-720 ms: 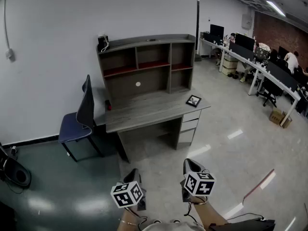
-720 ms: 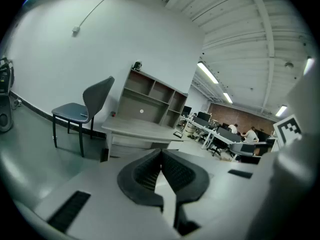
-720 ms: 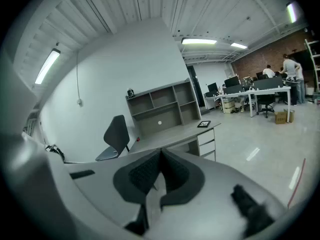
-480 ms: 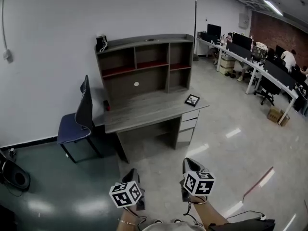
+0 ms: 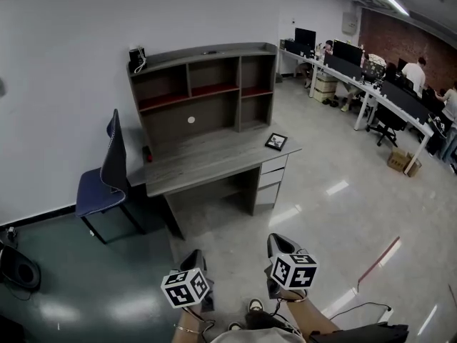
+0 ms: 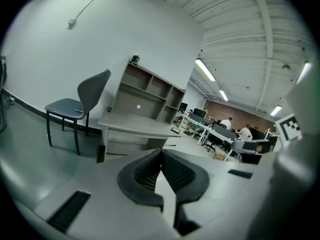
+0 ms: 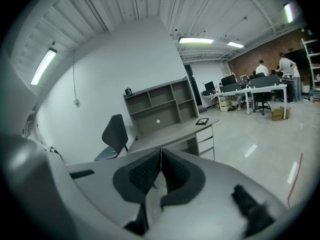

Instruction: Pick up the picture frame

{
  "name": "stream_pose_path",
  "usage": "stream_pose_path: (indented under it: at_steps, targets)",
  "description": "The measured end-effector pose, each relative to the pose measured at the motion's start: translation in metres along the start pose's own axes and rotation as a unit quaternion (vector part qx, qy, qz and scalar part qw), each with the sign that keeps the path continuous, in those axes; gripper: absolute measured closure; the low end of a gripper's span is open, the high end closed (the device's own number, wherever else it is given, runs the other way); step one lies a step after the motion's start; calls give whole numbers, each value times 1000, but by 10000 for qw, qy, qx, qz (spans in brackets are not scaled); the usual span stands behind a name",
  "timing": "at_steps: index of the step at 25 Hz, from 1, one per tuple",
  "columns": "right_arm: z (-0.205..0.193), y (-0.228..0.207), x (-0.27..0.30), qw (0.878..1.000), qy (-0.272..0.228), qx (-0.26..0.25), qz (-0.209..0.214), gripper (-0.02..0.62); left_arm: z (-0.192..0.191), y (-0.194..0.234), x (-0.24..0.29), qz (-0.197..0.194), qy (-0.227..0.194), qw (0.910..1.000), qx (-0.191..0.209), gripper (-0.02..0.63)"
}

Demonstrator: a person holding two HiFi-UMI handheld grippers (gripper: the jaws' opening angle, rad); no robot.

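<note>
While the left gripper (image 6: 161, 151) is held beside the right gripper (image 7: 161, 150), each has its fingers pressed together with nothing between them. The frame (image 5: 276, 141) lies well ahead of both sets of fingertips, flat on the desk (image 5: 207, 159) near its right front corner (the end with the drawers), and to the right of the point the left fingers aim at. Shelves (image 5: 203, 84) stand along the desk's back edge, beyond the frame. A chair (image 5: 107, 177) stands at the desk's left end, ahead and to the left of the left fingers. Grey floor (image 5: 235, 241) lies between the fingertips and the desk.
</note>
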State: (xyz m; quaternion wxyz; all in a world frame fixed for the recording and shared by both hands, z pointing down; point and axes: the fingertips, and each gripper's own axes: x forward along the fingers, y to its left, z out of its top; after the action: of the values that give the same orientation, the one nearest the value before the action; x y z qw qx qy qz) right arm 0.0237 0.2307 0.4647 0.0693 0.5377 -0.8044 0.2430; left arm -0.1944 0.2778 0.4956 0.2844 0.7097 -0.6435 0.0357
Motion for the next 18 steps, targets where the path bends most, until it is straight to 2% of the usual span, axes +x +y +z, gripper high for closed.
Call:
stream_pose_path:
  at_steps: [7,18]
  targets:
    - [-5,-10,17,9999,71,121,-100,563,-2,5,15,-7,89,10000,-3,592]
    - [21,-22,82,9997,86,222,-64,563,34,21,74,63,73,9999,48,592]
